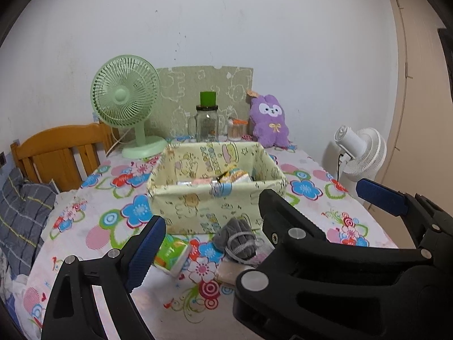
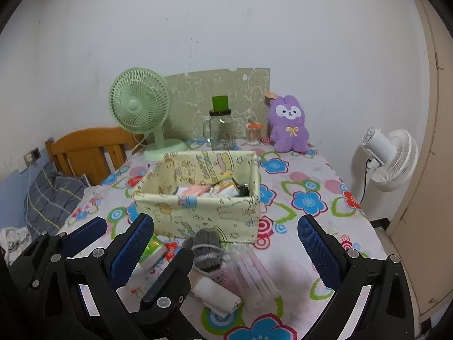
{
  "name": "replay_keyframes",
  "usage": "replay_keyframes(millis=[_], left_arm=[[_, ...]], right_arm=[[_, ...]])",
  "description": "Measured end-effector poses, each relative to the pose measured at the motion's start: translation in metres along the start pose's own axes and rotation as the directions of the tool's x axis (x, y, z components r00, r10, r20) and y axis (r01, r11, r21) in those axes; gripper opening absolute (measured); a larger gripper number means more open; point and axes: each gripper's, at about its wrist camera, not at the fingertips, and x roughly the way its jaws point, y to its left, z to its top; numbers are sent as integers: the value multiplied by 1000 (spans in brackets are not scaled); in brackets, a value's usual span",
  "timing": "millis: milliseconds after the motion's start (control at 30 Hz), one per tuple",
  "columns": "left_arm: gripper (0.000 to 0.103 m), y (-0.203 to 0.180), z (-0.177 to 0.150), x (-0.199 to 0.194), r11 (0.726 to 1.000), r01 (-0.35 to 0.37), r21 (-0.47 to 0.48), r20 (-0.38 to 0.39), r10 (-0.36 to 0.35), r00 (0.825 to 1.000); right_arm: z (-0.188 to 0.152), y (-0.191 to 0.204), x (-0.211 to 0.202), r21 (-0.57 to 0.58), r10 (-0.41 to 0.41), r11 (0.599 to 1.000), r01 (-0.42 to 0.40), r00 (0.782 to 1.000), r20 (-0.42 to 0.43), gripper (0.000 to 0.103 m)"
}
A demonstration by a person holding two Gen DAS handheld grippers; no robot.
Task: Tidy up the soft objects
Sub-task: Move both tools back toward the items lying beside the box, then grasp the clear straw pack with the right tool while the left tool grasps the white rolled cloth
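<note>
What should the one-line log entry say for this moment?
left gripper open, empty | right gripper open, empty | grey gloves before fabric box

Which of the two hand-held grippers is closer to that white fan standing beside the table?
Right. The right hand-held gripper hovers on the table side where the white fan stands; the left hand-held gripper sits beside it, farther from the fan.
</note>
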Motion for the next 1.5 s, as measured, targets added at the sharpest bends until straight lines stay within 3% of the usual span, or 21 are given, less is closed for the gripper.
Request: replay_keyframes(millis=[567, 700, 1233, 1500], left_arm=[[93, -13, -40, 37, 1000, 26, -11, -122, -27, 992], [93, -15, -45, 46, 1000, 23, -16, -152, -25, 988], [93, -22, -58, 83, 1000, 11, -19, -278, -16, 960], [93, -22, -58, 94, 1000, 15, -18, -306, -19, 952]], right_arm=[[-46, -21, 34, 34, -27, 999, 31, 994, -106, 103], [-51, -26, 43, 33, -27, 999, 31, 991, -131, 98], [-68, -42, 88, 45, -16, 999, 28, 964, -265, 92], [-71, -51, 106, 71, -6, 997, 30, 948, -319, 77]])
